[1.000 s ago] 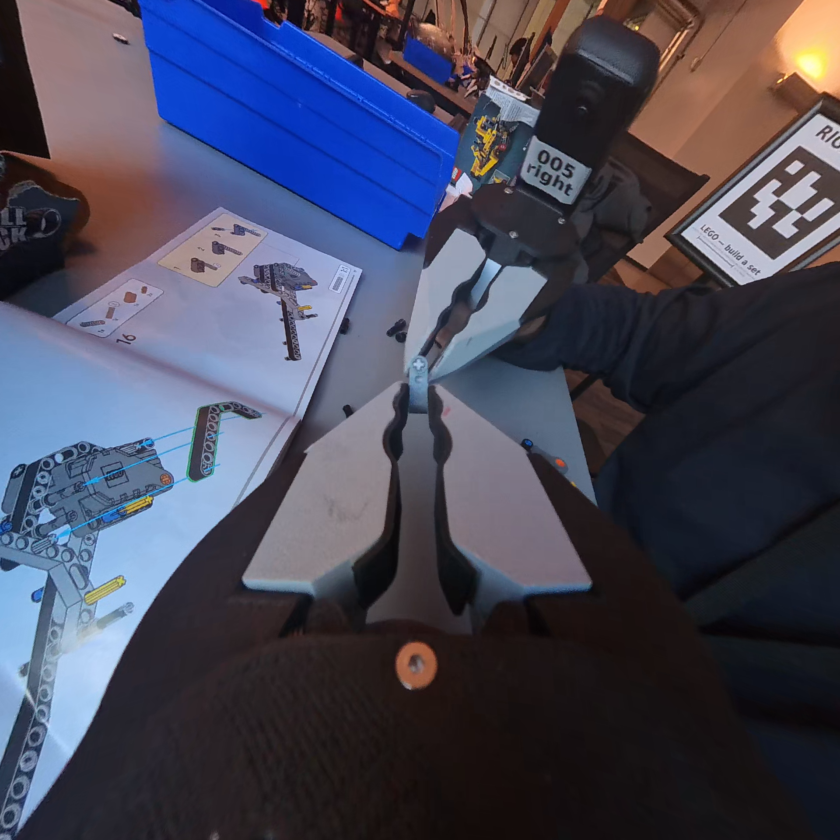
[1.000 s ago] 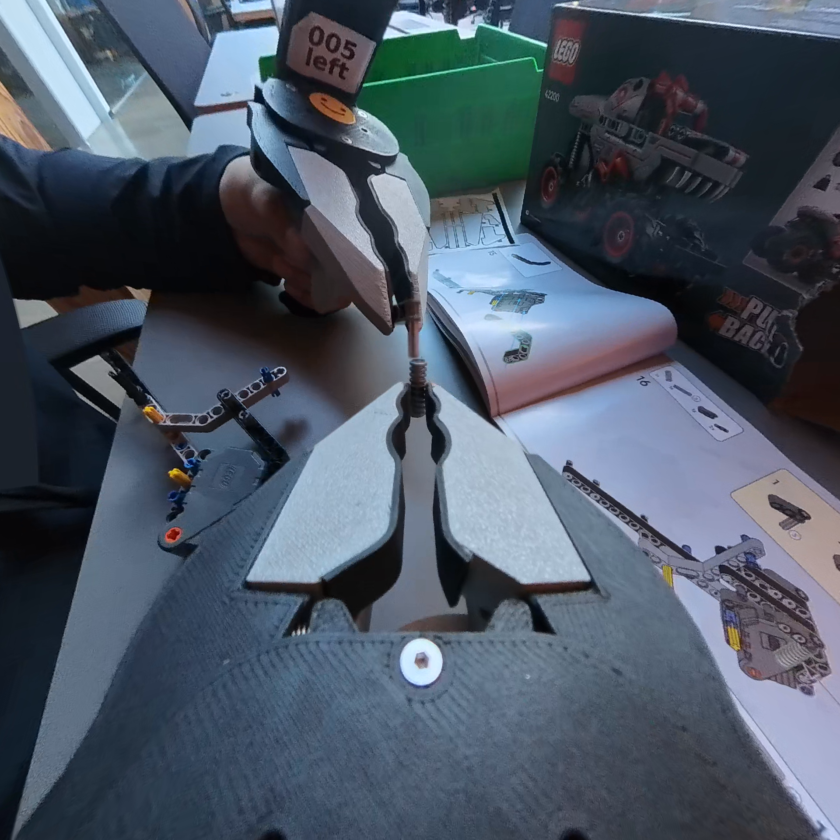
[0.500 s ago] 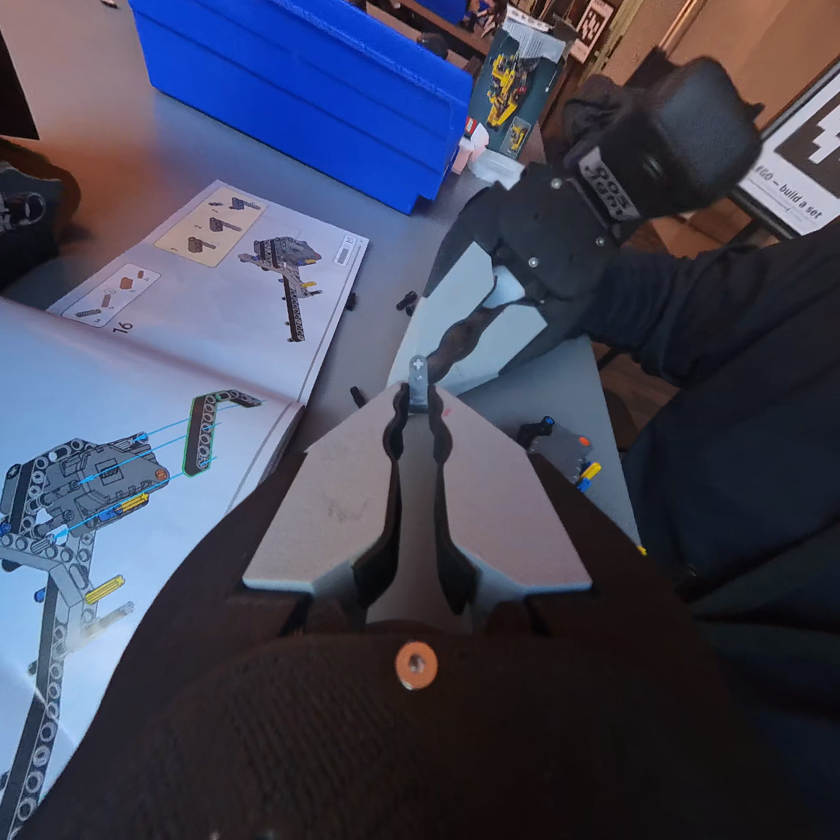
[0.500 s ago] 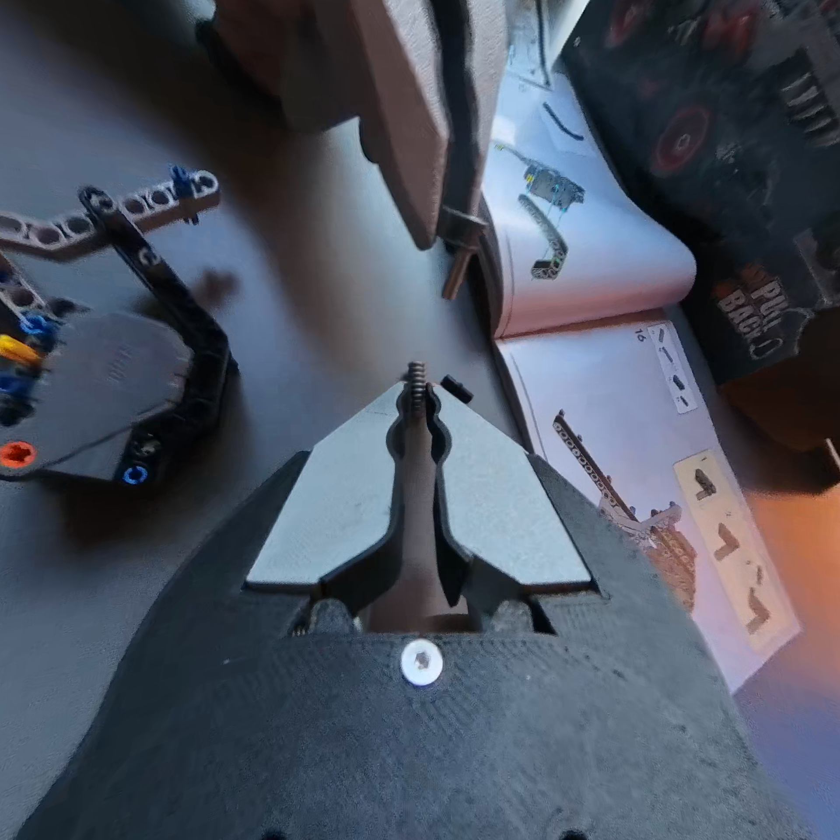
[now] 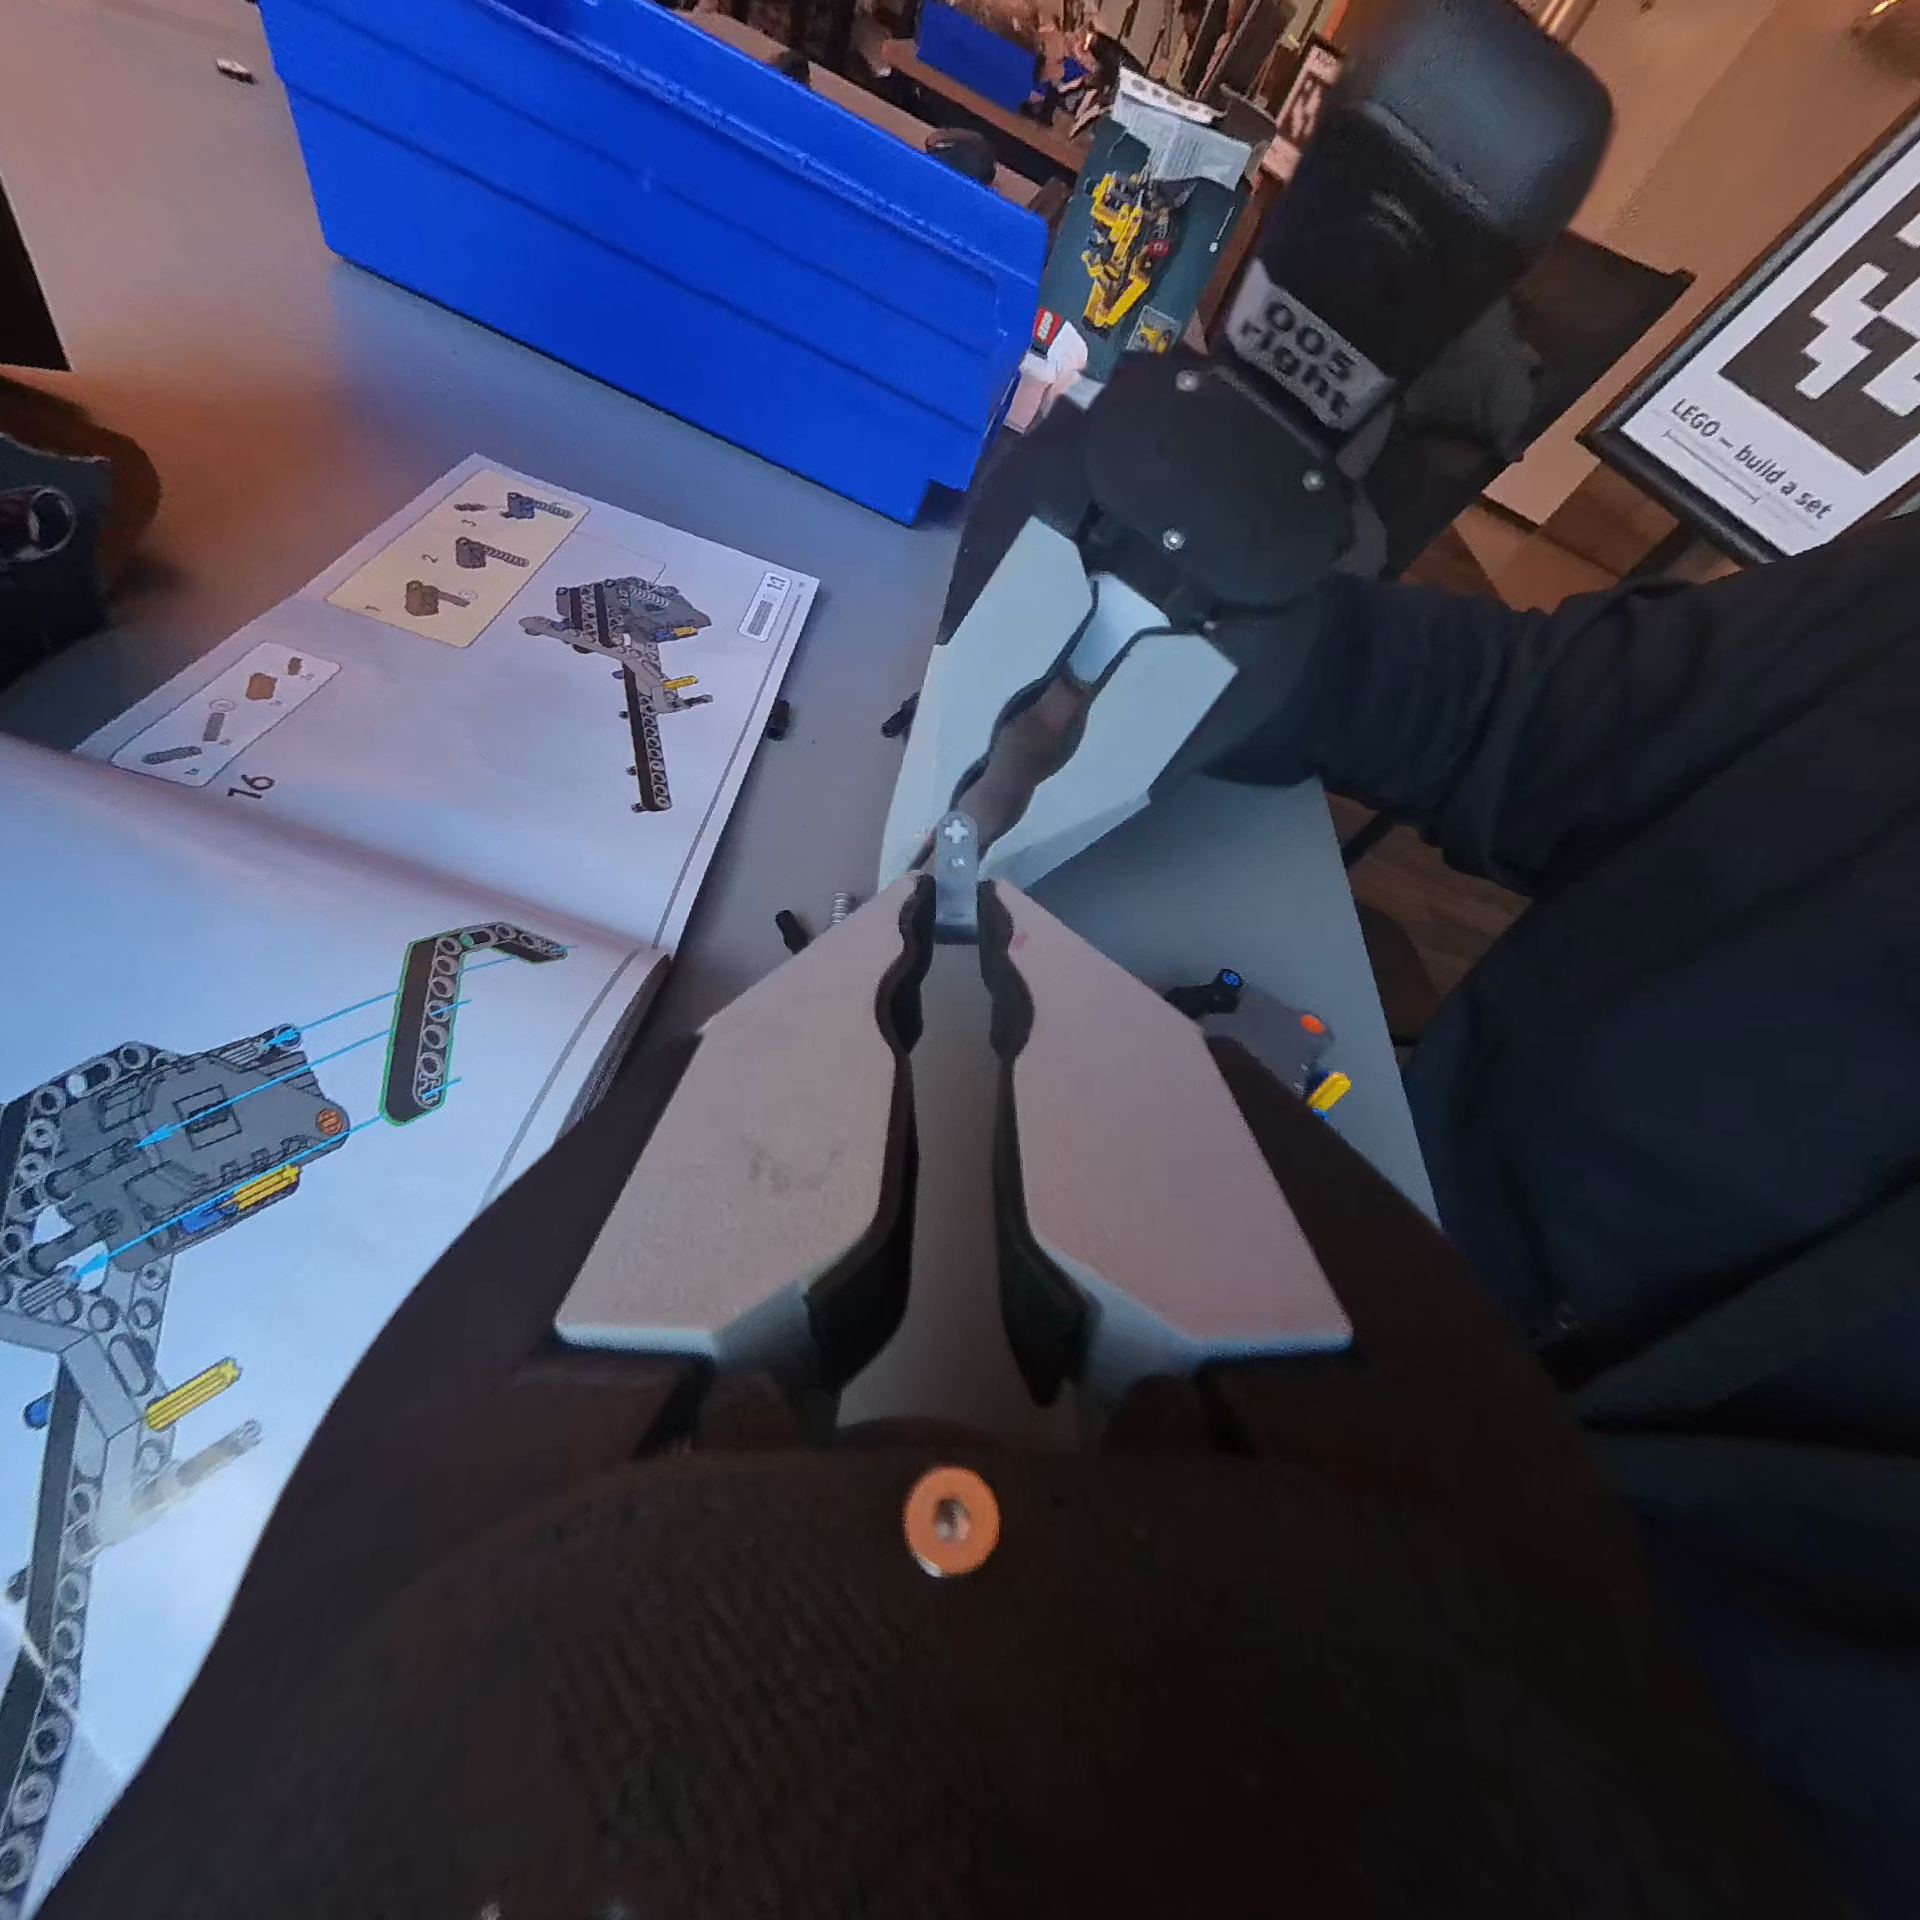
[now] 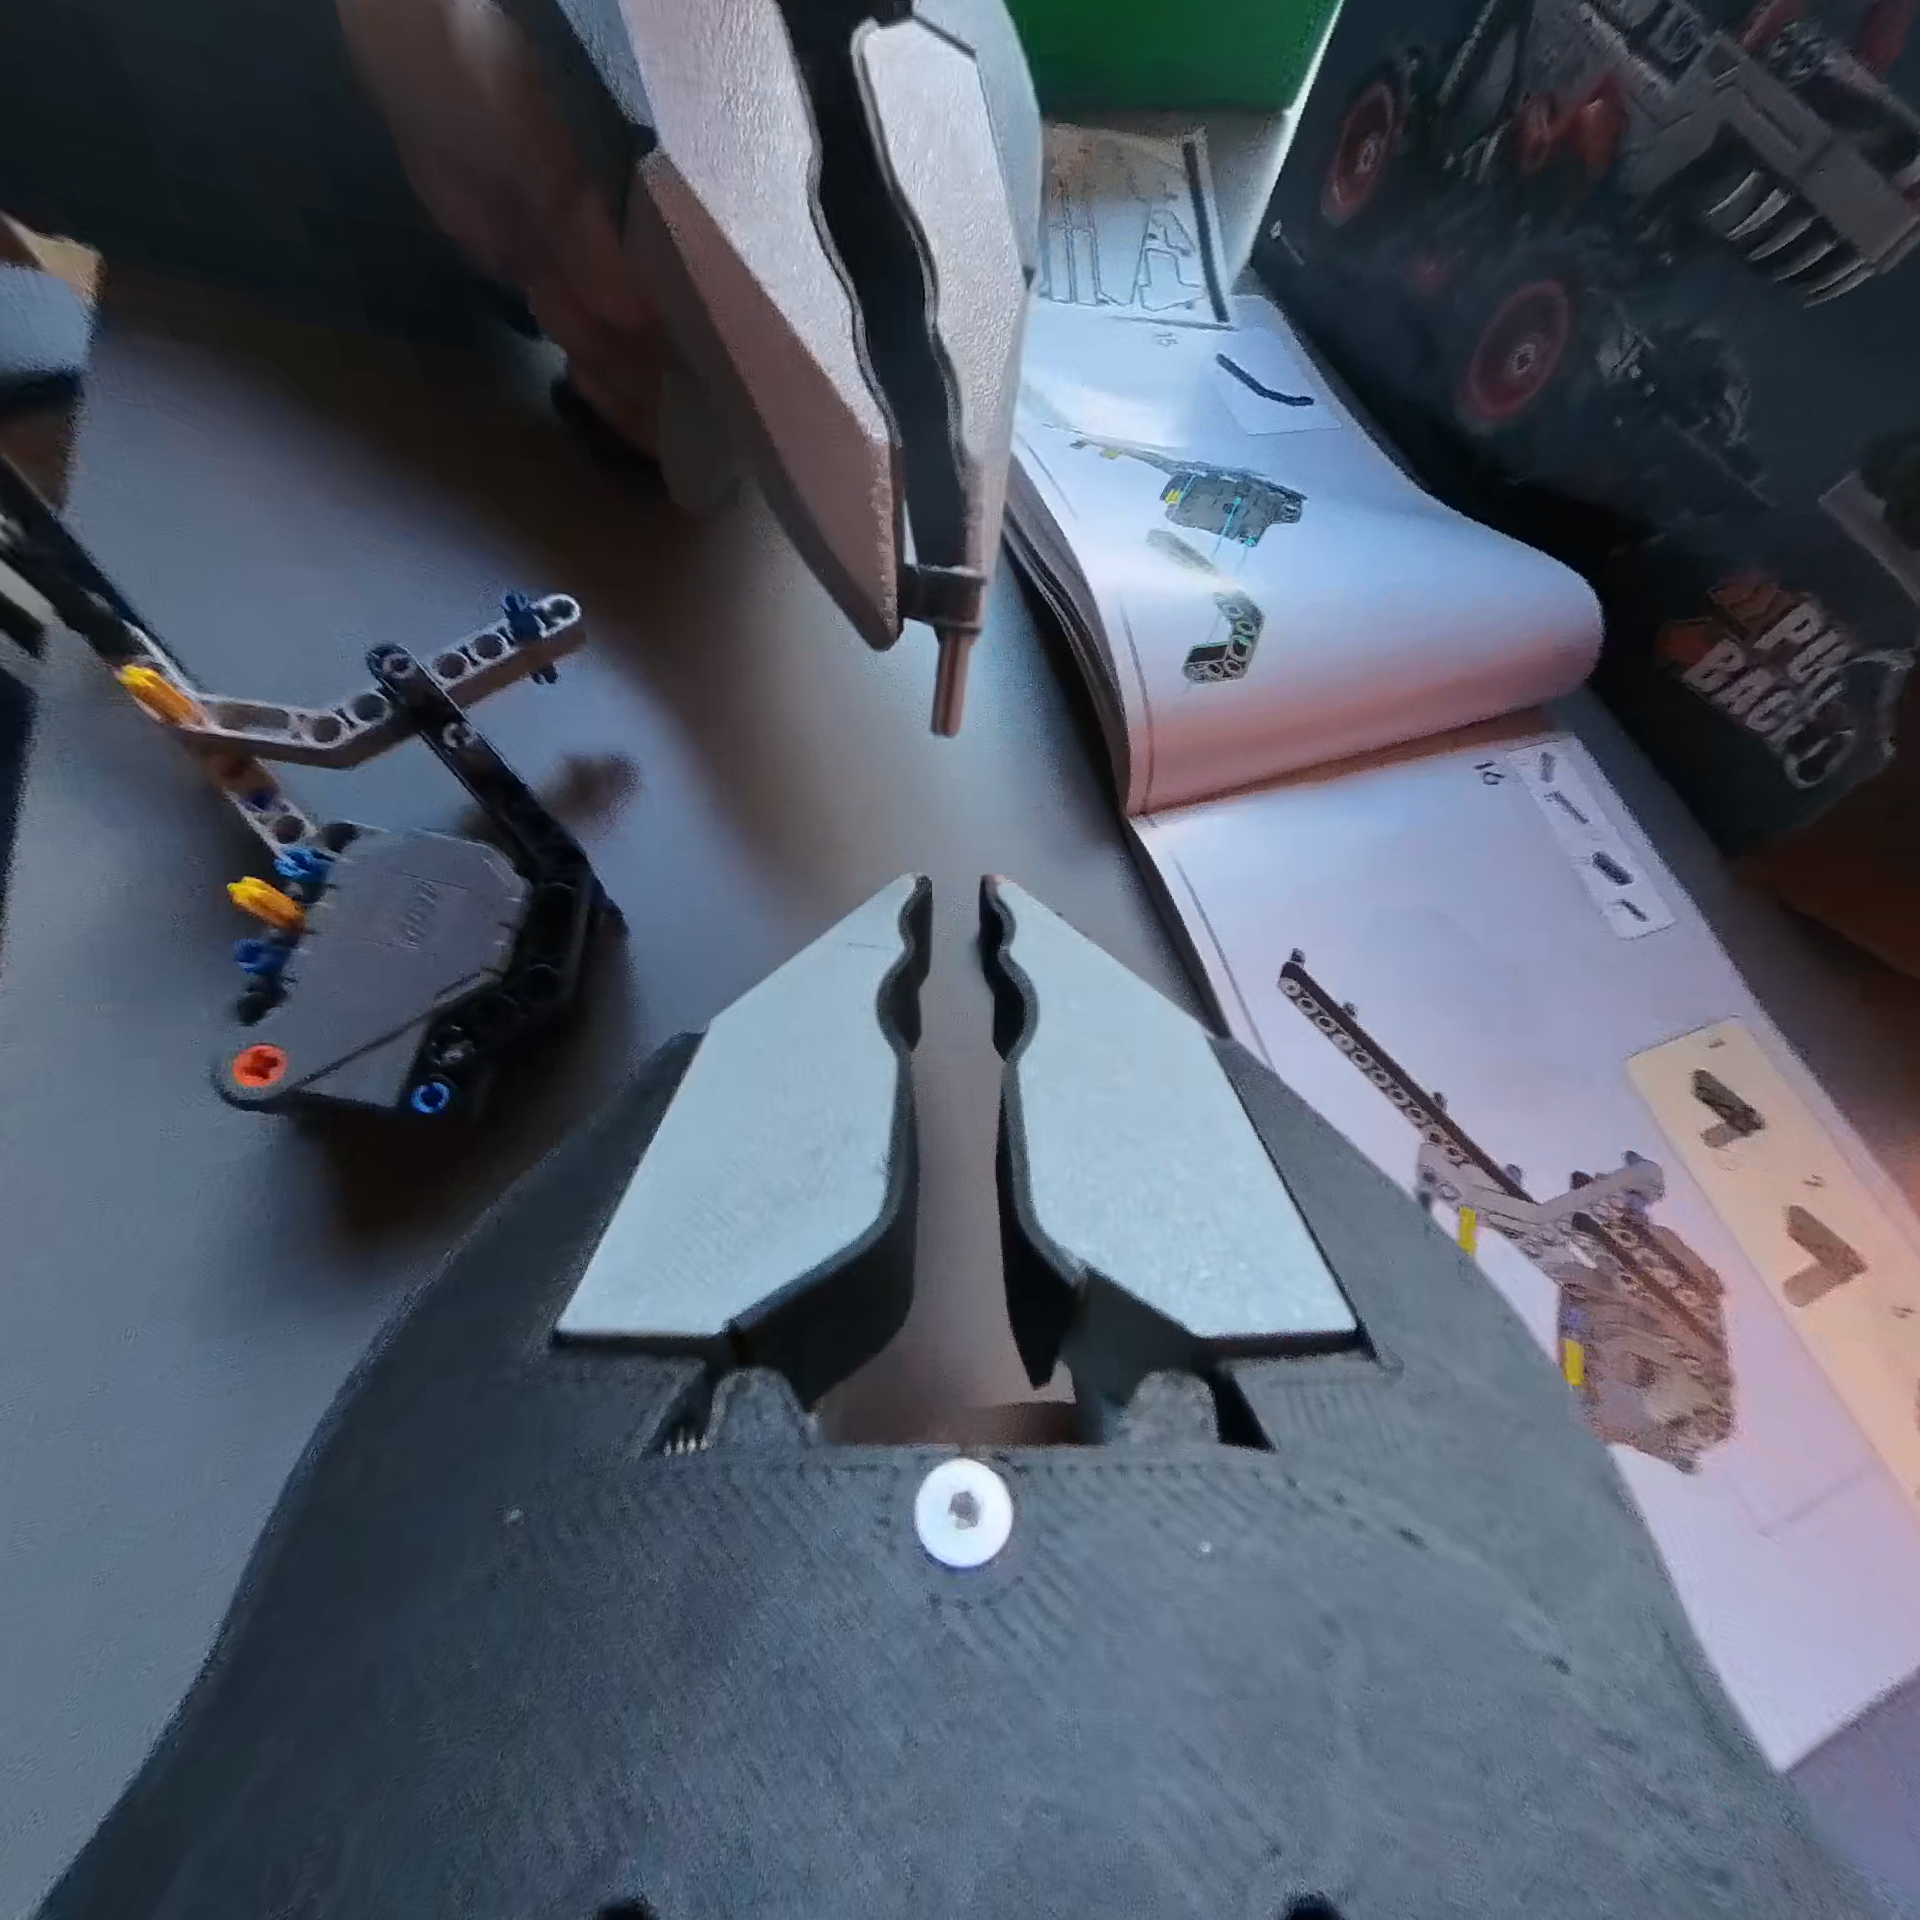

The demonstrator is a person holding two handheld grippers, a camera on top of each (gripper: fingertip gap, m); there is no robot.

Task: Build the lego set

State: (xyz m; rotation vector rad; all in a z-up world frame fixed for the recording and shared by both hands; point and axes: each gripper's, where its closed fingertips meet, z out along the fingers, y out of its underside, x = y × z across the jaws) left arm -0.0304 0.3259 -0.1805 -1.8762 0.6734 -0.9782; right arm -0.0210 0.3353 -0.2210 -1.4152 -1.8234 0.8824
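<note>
I find my right gripper now slightly parted and empty; the spring it pinched half a second ago is gone, probably that small coil on the table left of my left gripper, though blurred. Left remains clamped on the grey axle piece. Partial chassis lies far left. The join failed; the spring needs regrasping

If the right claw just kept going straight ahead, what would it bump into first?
Probably the grey axle sticking out of the left claw, which hangs right in its line; past that, bare dark table. Depth is hard to judge here.
</note>
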